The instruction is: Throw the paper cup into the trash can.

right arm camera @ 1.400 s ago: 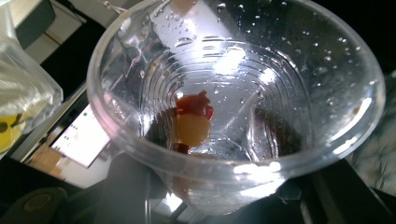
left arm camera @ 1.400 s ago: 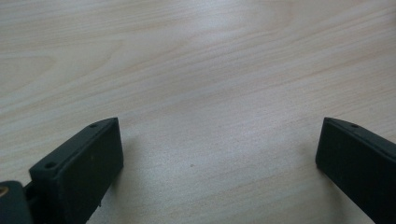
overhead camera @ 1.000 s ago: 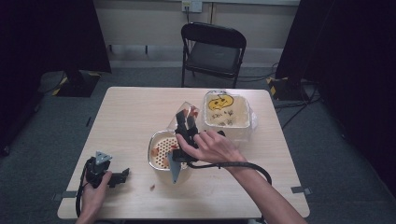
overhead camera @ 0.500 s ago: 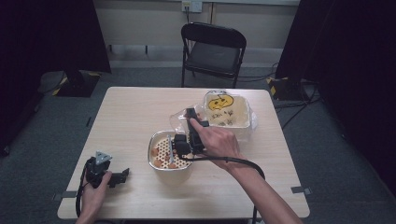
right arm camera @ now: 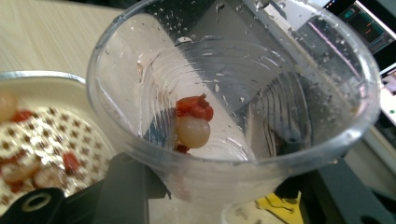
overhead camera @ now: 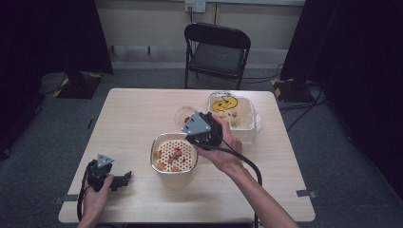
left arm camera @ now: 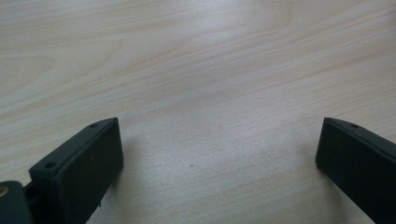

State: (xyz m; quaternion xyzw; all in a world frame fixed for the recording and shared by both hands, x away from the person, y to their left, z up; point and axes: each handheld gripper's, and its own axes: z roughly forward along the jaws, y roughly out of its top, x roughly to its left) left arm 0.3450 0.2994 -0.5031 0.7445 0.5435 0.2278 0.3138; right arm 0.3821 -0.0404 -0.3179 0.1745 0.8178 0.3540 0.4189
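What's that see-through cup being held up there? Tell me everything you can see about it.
The cup is clear thin plastic with ribbed walls, wet with droplets inside. It is tipped toward the camera in the right gripper view. A few pieces cling near its bottom: a pale round one and some red bits. The right gripper is shut on it, black jaws pressing its lower wall, holding it in the air above the table, just beyond the strainer bowl.

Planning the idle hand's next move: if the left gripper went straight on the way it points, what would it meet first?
Probably nothing: the left gripper, jaws open, looks along bare table; the way looks free in its view.
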